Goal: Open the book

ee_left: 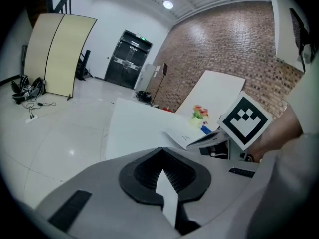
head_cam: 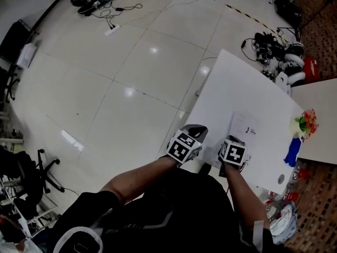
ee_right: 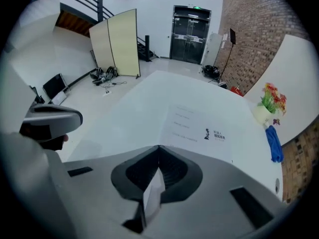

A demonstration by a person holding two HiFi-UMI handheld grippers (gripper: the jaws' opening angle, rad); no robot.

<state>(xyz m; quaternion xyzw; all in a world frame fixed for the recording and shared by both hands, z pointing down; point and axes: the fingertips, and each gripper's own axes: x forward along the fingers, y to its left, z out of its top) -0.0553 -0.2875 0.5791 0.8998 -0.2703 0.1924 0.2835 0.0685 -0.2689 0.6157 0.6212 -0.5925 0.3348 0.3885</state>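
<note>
A thin white book [head_cam: 245, 129] lies shut and flat on the white table [head_cam: 231, 83], near its front edge, with small dark print on its cover. My right gripper [head_cam: 236, 139] hovers over the book's near end; in the right gripper view the book [ee_right: 197, 127] lies just beyond the shut jaws [ee_right: 158, 146], which hold nothing. My left gripper [head_cam: 196, 129] is at the table's near left edge, left of the book. In the left gripper view its jaws [ee_left: 162, 149] meet at the tip, empty, and the book [ee_left: 185, 135] lies ahead to the right.
A small pot of flowers [head_cam: 305, 122] and a blue cloth [head_cam: 292, 152] sit at the table's right edge. A second white table [head_cam: 322, 115] adjoins on the right. Cables and gear [head_cam: 274, 49] lie on the floor beyond, and an office chair [head_cam: 31, 178] stands at left.
</note>
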